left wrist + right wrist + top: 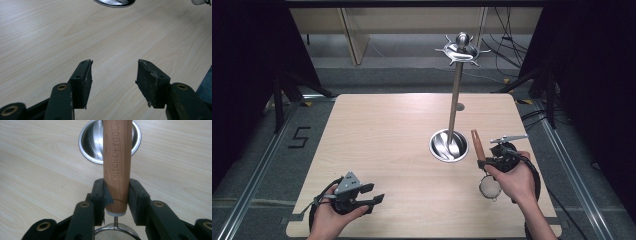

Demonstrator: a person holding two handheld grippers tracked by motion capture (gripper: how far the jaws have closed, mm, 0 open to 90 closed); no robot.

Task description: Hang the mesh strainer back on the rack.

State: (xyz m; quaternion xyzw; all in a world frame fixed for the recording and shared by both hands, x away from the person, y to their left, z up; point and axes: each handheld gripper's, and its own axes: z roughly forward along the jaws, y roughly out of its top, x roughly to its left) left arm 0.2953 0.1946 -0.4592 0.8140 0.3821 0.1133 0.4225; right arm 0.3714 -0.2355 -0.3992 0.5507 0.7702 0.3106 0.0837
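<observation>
I'm pinching the wooden-handled mesh strainer (117, 167) in my right gripper (116, 195) | left gripper (113, 77) hovering spread over the pale wooden table (50, 37)

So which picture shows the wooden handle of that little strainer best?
The right gripper view: the wooden handle runs up the middle, clamped between the jaws, close enough to read "KITCHEN TOOL". The high view shows it small and upright in the right gripper, strainer mesh hanging below.

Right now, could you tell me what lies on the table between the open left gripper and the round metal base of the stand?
Nothing: in the high view, bare table separates the left gripper from the metal base.
</observation>
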